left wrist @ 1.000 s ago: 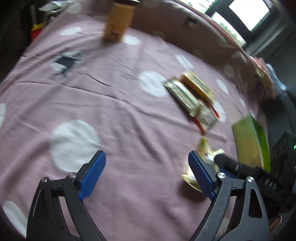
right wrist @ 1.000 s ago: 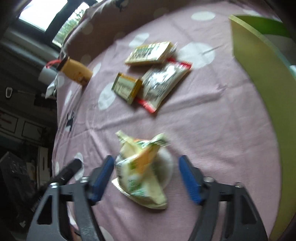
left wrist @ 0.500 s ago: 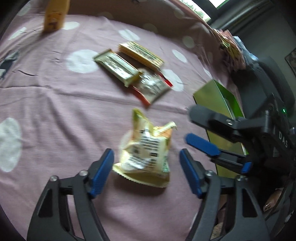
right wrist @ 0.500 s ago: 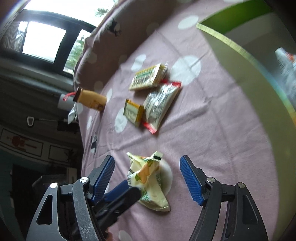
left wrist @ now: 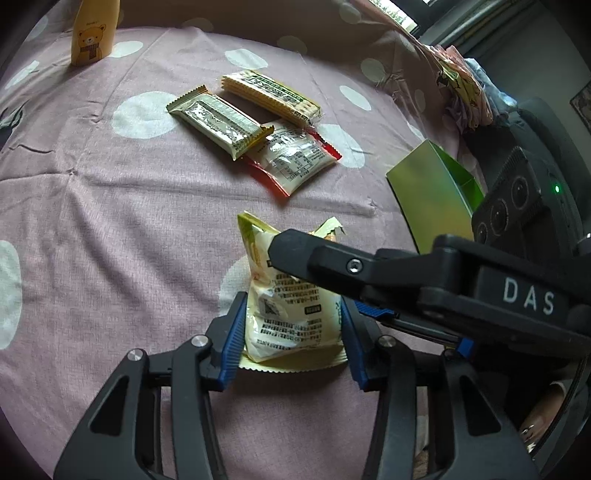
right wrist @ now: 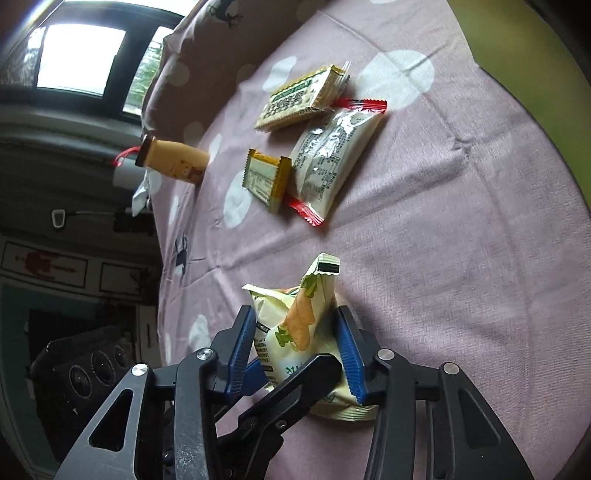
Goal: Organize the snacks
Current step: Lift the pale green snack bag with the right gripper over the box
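- On the spotted pink cloth (left wrist: 110, 229), nearer than the three flat snack packs, the yellow-green snack bag (left wrist: 291, 314) lies with its crimped bottom seam toward the left wrist camera and its twisted top pointing away.
- The left tool (left wrist: 291, 332) is closing, its blue pads against the bag's two sides low on the body; the right tool (right wrist: 295, 350) is closing too, its pads pressing the same bag from another angle, so both clamp one packet.
- Judged from its puffed, creased film, the bag is light, soft and slick, with crushable contents; a hold across the sealed seam or the gathered top looks kinder than squeezing the belly.
- Beyond the bag lie a gold-edged bar (left wrist: 218, 123), a cracker pack (left wrist: 269, 94) and a red-edged sachet (left wrist: 291, 158), the bar overlapping the sachet.
- To the bag's right, just beside the right tool's arm, stands an open green box (left wrist: 432, 195), likely the destination.
- A bear-printed bottle (left wrist: 94, 33) stands well apart at the far left.
- The two tools crowd each other; the right tool's finger crosses over the bag in the left wrist view, the main obstruction.
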{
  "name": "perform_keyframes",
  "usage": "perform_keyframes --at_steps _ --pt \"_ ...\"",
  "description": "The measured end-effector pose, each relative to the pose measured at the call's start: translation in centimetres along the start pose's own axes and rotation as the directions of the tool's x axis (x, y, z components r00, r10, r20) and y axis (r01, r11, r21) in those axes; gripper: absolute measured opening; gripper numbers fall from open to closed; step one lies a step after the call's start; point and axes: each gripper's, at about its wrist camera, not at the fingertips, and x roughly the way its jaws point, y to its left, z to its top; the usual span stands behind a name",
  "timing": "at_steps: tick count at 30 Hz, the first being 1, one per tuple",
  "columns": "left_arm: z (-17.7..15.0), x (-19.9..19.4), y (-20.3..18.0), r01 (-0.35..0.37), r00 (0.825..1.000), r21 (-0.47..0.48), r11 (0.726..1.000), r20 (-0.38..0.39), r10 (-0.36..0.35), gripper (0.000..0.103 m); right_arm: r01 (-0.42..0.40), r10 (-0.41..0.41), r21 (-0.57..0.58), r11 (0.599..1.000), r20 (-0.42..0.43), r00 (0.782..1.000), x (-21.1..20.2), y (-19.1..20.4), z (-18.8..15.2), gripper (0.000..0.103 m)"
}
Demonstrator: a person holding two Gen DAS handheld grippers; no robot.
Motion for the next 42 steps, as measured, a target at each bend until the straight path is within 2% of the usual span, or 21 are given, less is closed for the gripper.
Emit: perform_keyframes --at_steps 3,9,14,18,23,30,39,42 --pt "0.1 -0.7 -0.3 0.009 1.0 -0.003 1.0 0.015 -0.009 0.045 -0.013 0.013 -0.012 1.0 0.016 1.0 -0.6 0.5 -0.2 0.047" --pt "0.2 -2.5 -2.3 0.019 0.994 0.034 0.999 0.105 -0.023 0.045 -0.006 0.017 -0.106 0.994 0.103 0.995 -3.4 2.4 -0.4 0.047" --pt "0.3 -3.6 -5.4 0.008 0.984 0.111 0.994 0.178 -0.028 0.044 -0.022 0.043 -0.123 0.992 0.174 0.984 -6.3 2.6 -0.5 0.047" --pt "0.5 -4.5 -7.8 0.024 0.97 0.177 0.984 0.235 -0.066 0.044 -0.025 0.064 -0.152 0.988 0.261 0.963 -9.5 2.9 -0.7 0.047" --pt "0.9 -4.7 -10.8 0.053 0.953 0.267 0.962 0.275 -0.129 0.044 -0.035 0.096 -0.169 0.985 0.37 0.924 -13.7 2.3 -1.0 0.047" --pt "1.4 -3.0 -15.1 0.108 0.947 0.375 0.921 0.243 -0.21 0.044 -0.034 0.076 -0.093 0.995 0.502 0.862 -18.0 -0.4 -1.1 0.047" --pt "1.6 -0.2 -18.6 0.175 0.948 0.471 0.865 0.157 -0.277 0.044 0.002 -0.004 0.005 1.0 0.587 0.81 -21.0 -3.0 -1.2 0.048" --pt "1.6 0.7 -19.4 0.202 0.948 0.483 0.852 0.121 -0.293 0.044 0.018 -0.043 0.048 0.999 0.6 0.799 -21.6 -4.2 -1.3 0.047"
